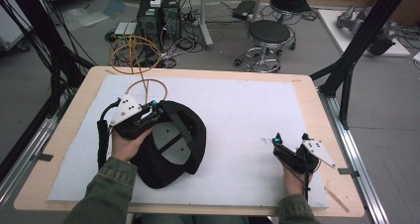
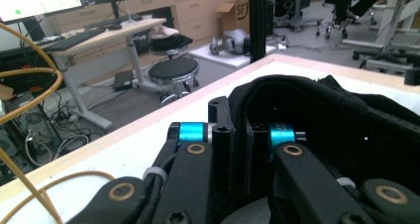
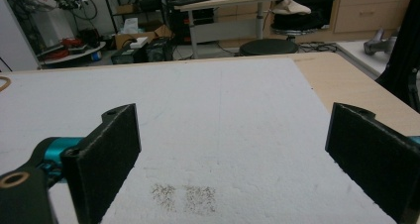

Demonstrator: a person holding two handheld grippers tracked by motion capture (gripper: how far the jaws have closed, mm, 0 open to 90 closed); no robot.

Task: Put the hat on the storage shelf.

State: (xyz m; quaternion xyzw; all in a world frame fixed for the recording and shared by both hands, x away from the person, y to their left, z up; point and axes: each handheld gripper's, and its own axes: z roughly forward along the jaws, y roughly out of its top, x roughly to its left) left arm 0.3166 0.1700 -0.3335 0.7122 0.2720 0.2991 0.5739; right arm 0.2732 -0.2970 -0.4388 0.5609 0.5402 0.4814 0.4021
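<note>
On the white mat [image 1: 237, 110], our left gripper [image 1: 154, 107] pinches the black cap's [image 1: 190, 135] rim, while our right gripper [image 1: 289, 139] rests with jaws wide.

cap [image 1: 171, 144]: black cloth, matt, with a pale grey lining
mat [image 1: 237, 110]: white, rough, matt sheet
table [image 1: 74, 100]: pale wood, smooth
left gripper [image 1: 151, 110]: matt black plastic, glossy blue metal collars

Tabletop [image 1: 59, 149]: pale wood, rectangular.
Sheet [image 1: 237, 110]: white, covering most of the tabletop.
Cap [image 1: 185, 149]: black, upturned on the sheet's left part.
</note>
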